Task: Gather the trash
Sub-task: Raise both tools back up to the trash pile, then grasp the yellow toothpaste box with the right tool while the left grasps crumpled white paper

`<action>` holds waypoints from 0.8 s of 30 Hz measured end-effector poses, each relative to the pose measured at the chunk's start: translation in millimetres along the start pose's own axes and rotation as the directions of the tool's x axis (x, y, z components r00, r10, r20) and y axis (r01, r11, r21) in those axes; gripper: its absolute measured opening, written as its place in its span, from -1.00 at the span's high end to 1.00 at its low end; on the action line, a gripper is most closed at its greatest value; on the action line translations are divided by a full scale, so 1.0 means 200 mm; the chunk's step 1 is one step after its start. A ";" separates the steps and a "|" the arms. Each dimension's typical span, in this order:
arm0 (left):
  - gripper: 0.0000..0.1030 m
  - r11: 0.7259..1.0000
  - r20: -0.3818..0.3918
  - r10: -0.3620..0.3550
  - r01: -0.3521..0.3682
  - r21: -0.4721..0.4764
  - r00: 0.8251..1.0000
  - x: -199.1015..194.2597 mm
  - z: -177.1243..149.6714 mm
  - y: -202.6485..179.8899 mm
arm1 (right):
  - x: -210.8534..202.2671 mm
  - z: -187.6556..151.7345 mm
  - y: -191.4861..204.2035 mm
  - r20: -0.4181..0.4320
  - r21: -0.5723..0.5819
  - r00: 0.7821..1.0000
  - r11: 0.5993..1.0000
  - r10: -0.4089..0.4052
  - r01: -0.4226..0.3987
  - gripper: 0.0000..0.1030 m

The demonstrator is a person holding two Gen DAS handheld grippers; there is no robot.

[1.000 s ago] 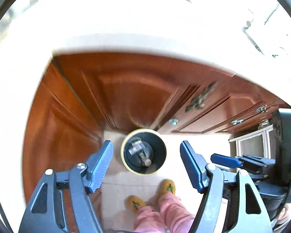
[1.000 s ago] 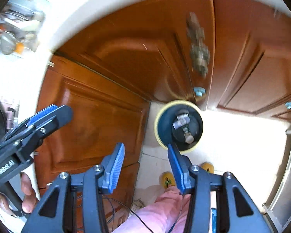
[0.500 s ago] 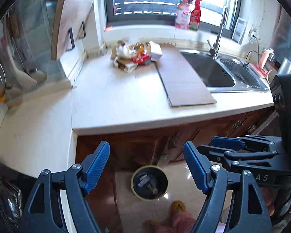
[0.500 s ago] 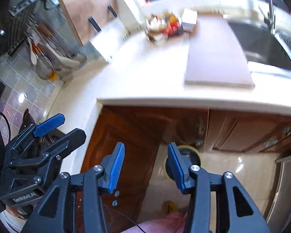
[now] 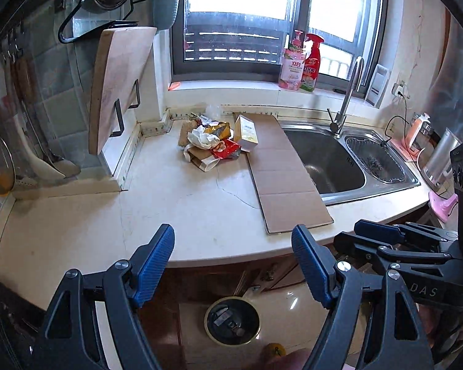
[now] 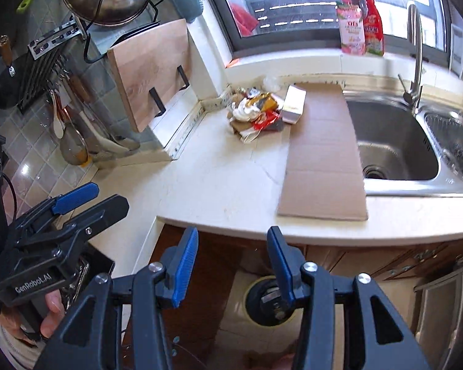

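A pile of crumpled wrappers and paper (image 5: 211,143) (image 6: 256,112) lies at the back of the pale worktop (image 5: 185,209), with a cream carton (image 5: 246,132) (image 6: 294,103) leaning on its right side. A flat cardboard sheet (image 5: 281,169) (image 6: 321,154) lies beside it. On the floor below stands a dark, yellow-rimmed bin (image 5: 206,320) (image 6: 247,311) with scraps inside. My left gripper (image 5: 231,237) hangs open over the counter edge, nothing between its blue pads. My right gripper (image 6: 232,237) is open and empty too, above the bin.
A steel sink (image 5: 324,160) with a tall tap sits right of the cardboard. A wooden chopping board (image 5: 120,86) leans at the back left, with utensils hanging beside it. Two bottles (image 5: 298,61) stand on the window sill. Brown cabinet doors (image 6: 200,277) run below the counter.
Both grippers have risen from low in front of the cabinet doors and bin to above the counter edge and tilted up, bringing the worktop and trash pile into view. Both stay empty.
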State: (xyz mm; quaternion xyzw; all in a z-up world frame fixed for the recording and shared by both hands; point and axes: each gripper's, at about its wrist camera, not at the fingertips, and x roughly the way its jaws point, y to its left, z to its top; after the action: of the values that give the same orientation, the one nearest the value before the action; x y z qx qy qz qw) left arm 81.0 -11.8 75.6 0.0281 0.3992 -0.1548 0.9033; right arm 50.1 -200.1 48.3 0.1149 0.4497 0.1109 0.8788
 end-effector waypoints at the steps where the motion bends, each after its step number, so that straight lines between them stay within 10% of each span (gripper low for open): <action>1: -0.49 1.000 -0.002 0.002 -0.002 -0.003 1.000 0.02 0.03 0.00 | 0.00 0.03 -0.01 0.002 -0.003 1.000 1.000 -0.007 0.007 0.09; 24: -0.49 0.969 -0.246 0.118 -0.166 -0.185 0.962 1.34 0.82 0.26 | 0.92 1.19 -0.58 -0.158 -0.019 0.987 0.999 0.031 -0.034 0.00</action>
State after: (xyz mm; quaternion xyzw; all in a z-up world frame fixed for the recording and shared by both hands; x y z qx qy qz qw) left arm 383.3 -59.6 -13.4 -0.0177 0.5130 -0.0432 0.8571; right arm 360.0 -278.8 7.1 0.1036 0.5148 0.1388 0.8396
